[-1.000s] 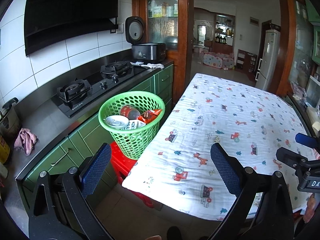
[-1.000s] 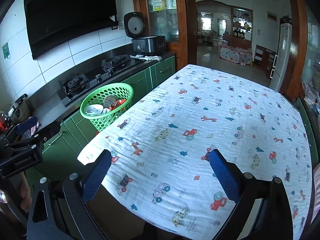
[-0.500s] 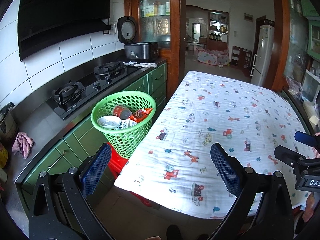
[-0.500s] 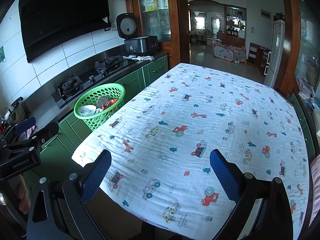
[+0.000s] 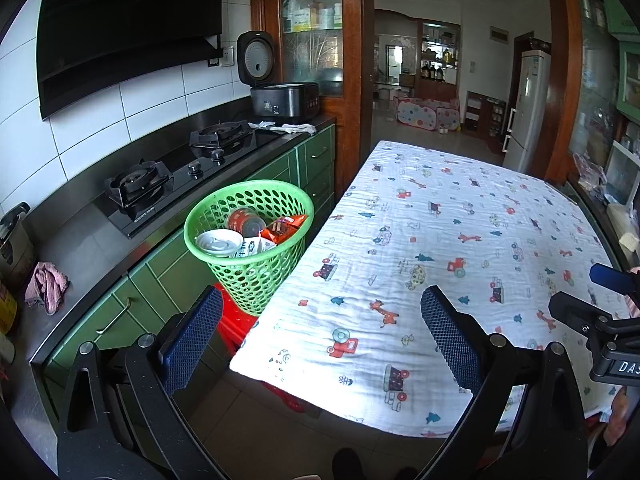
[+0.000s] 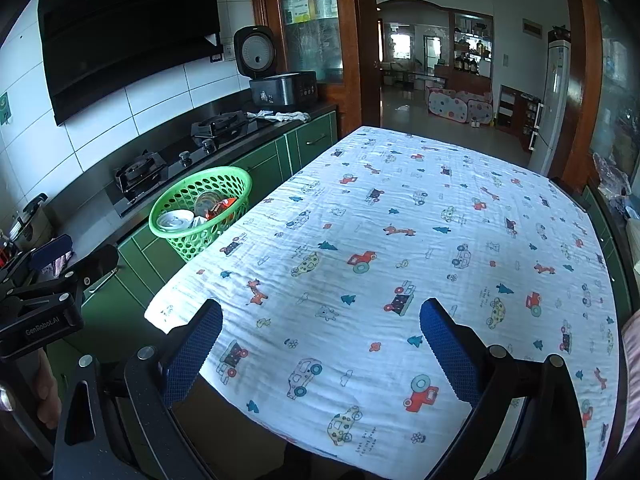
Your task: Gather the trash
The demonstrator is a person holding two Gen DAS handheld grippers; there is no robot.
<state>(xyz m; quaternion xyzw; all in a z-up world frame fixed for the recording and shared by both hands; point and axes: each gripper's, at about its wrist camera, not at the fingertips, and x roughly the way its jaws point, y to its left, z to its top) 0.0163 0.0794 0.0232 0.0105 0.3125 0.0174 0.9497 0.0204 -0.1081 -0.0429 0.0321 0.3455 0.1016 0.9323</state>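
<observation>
A green perforated basket [image 5: 256,280] [image 6: 188,240] stands on a red stool [image 5: 234,322] between the counter and the table. In it lie a white lid [image 5: 219,241], a red can [image 5: 246,220], a red wrapper [image 5: 285,227] and a white carton [image 5: 251,246]. My left gripper [image 5: 320,340] is open and empty, near the table's front left corner. My right gripper [image 6: 320,344] is open and empty over the table's near edge. Each gripper shows at the edge of the other's view.
The table [image 5: 460,248] [image 6: 420,240] wears a white cloth printed with cars and animals. A dark counter [image 5: 80,248] with a gas hob [image 5: 180,168], a rice cooker [image 5: 280,96] and a pink rag [image 5: 46,286] runs along the left over green cabinets. A fridge [image 5: 528,108] stands far right.
Both grippers have drawn back and risen a little, so the basket and table sit further off in the views. Both stay open and empty.
</observation>
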